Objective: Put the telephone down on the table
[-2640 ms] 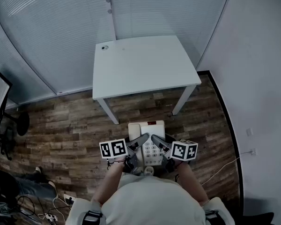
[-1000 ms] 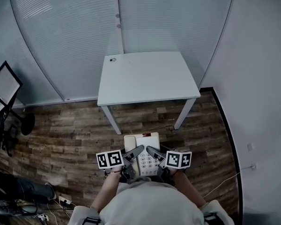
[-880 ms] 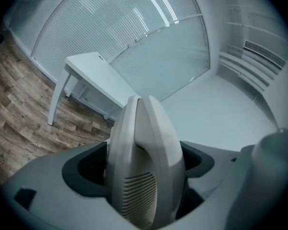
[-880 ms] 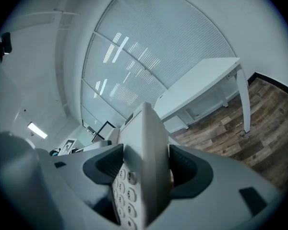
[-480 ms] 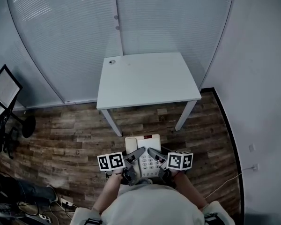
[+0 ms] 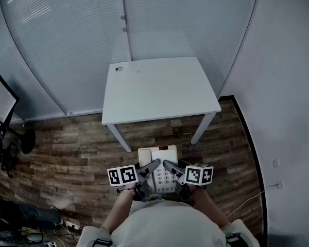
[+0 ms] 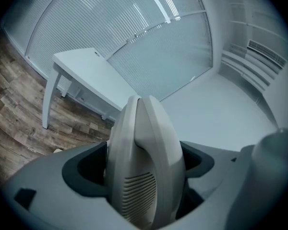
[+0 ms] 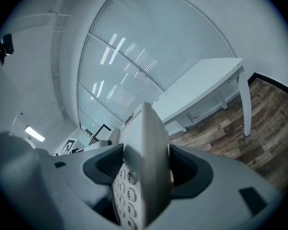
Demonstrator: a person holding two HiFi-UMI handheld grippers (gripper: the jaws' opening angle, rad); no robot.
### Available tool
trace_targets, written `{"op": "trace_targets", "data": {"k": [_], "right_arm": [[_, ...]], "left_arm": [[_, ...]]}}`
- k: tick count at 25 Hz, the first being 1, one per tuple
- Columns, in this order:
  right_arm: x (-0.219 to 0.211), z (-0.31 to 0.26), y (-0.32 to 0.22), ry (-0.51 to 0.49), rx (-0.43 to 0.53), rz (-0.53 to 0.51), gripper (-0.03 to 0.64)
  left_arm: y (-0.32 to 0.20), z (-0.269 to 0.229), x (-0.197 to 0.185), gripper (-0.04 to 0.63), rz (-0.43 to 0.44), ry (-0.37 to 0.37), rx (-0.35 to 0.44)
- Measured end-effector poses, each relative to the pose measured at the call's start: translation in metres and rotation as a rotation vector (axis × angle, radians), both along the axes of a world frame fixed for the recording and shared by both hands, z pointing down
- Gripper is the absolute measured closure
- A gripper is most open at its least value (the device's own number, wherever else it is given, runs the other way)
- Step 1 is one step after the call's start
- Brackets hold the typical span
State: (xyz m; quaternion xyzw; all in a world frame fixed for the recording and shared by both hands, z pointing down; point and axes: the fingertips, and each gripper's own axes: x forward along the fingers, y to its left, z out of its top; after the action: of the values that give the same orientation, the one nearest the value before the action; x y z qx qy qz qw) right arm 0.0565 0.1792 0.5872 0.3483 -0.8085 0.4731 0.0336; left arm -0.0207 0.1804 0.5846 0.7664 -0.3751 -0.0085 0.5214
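Observation:
A white desk telephone point(image 6: 160, 168) with a keypad is held in the air in front of the person, above the wooden floor and short of the white table point(image 6: 159, 89). My left gripper point(image 6: 155, 163) is shut on its left side, where the handset point(image 7: 145, 162) fills the left gripper view. My right gripper point(image 6: 167, 164) is shut on its right edge; the keypad point(image 8: 126, 195) shows between the jaws in the right gripper view. The table top is bare except for a small round cable hole point(image 6: 118, 69) at its back left corner.
Frosted glass partition walls point(image 6: 77, 40) stand behind the table, a white wall point(image 6: 283, 76) to the right. A monitor point(image 6: 0, 104) and a chair base point(image 6: 26, 140) stand at the far left. Cables and a power strip point(image 6: 72, 224) lie on the floor at lower left.
The phone stays gripped by both grippers at the same height near the body. The head view has shifted slightly, so the table sits a little differently in frame.

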Motion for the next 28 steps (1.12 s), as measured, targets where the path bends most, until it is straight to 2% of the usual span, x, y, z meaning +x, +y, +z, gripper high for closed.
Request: {"op": "trace_targets", "data": {"k": [28], "right_arm": [[-0.037, -0.011, -0.207, 0.016, -0.030, 0.018, 0.311]], "left_arm": [[-0.209, -0.010, -0.036, 0.170, 0.020, 0.014, -0.026]]}}
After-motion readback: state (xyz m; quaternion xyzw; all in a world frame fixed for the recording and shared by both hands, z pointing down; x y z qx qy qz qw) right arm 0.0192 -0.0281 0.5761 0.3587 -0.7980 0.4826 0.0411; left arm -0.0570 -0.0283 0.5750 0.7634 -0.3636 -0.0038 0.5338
